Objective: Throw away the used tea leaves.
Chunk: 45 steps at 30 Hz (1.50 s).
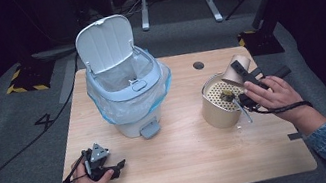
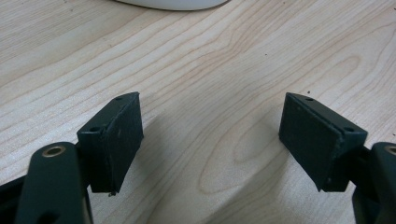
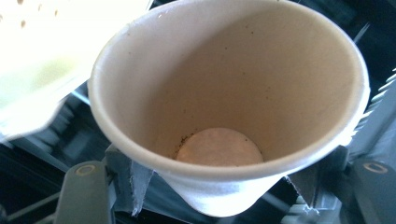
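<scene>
My right gripper clasps the paper cup, tipped above the perforated canister at the table's right; my left gripper rests gaping on the wood, holding nothing.

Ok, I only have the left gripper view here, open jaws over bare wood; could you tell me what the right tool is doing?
Observer: The right tool is shut on a cup, held tipped over a canister with a perforated top.
Operator: Thanks. Is anything left in the cup?
Observer: Only a few dark specks near its bottom.
Operator: And the white edge at the top of my view?
Observer: Most likely the base of the bin. Its lid stands open, and a bag lines it.
</scene>
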Motion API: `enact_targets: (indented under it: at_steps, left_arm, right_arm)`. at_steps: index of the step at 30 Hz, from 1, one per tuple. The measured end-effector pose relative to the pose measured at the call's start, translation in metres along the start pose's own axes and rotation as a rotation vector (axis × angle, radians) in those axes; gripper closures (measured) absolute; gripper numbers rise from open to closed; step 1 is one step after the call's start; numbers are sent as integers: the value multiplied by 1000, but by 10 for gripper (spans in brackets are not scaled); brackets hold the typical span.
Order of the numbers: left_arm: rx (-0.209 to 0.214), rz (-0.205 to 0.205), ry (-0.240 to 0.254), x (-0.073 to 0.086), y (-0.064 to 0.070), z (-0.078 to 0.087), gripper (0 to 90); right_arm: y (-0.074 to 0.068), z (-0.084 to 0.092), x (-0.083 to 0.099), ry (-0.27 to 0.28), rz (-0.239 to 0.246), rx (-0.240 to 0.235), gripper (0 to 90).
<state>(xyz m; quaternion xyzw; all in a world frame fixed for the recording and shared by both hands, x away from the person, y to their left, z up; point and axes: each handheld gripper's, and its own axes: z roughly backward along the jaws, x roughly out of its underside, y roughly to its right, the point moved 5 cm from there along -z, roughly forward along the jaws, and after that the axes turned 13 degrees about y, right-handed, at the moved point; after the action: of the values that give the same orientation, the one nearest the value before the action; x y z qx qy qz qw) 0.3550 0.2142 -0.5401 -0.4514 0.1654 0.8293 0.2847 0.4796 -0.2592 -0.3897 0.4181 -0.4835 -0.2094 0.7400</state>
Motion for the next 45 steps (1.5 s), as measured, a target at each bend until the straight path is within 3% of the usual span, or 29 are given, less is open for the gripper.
enact_targets:
  at_steps: [3, 8, 10, 16, 19, 24, 28, 31, 32, 34, 37, 40, 43, 45]
  left_arm:
    - [0, 0, 0, 0, 0, 0, 221]
    - [0, 0, 0, 0, 0, 0, 220]
    - [0, 0, 0, 0, 0, 0, 221]
    - [0, 0, 0, 0, 0, 0, 220]
    - [0, 0, -1, 0, 0, 0, 220]
    - [0, 0, -1, 0, 0, 0, 220]
    - [0, 0, -1, 0, 0, 0, 220]
    - [1, 4, 0, 0, 0, 0, 219]
    - [1, -1, -1, 0, 0, 0, 220]
    - [1, 0, -1, 0, 0, 0, 220]
    - [1, -1, -1, 0, 0, 0, 220]
    - [1, -1, -1, 0, 0, 0, 219]
    - [1, -1, -2, 0, 0, 0, 219]
    - [1, -1, -1, 0, 0, 0, 219]
  right_arm:
    - [-1, -1, 10, 17, -193, -29, 315]
    - [-2, 1, 20, 35, -363, -51, 312]
    - [-5, 0, 22, 71, -473, -83, 311]
    - [-7, 0, 24, 126, -726, -132, 310]
    - [-6, 1, 27, 161, -889, -145, 309]
    - [-7, 3, 34, 238, -1294, -195, 309]
    - [-8, 5, 42, 291, -1540, -239, 308]
    - [-12, 6, 49, 348, -1780, -288, 307]
    - [-12, 6, 51, 369, -1836, -292, 306]
    - [-14, 6, 55, 406, -1911, -310, 305]
    - [-16, 7, 57, 446, -1981, -335, 304]
    - [-20, 8, 58, 467, -2025, -379, 303]
    - [-25, 9, 60, 452, -2055, -410, 303]
    - [-26, 9, 60, 484, -2091, -431, 304]
